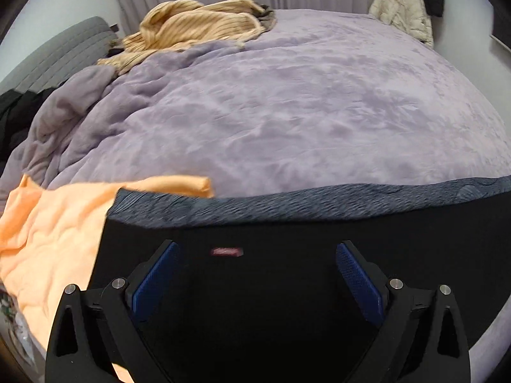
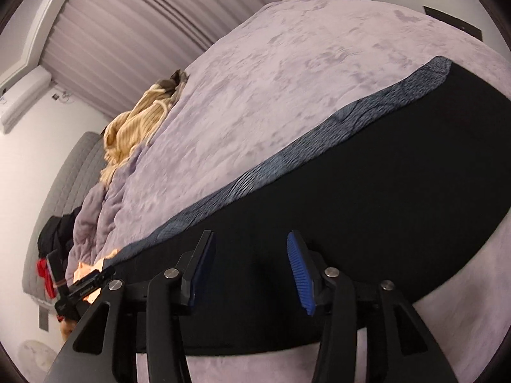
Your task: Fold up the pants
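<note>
Pants [image 1: 287, 239] black, folds indistinct, lower part hidden behind hand-held gripper [image 1: 255, 261].

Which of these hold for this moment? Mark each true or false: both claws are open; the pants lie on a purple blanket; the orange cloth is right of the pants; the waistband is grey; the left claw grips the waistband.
1. Both claws, left claw and right claw, are open: true.
2. The pants lie on a purple blanket: true.
3. The orange cloth is right of the pants: false, it lies to their left.
4. The waistband is grey: true.
5. The left claw grips the waistband: false, it grips nothing.
</note>
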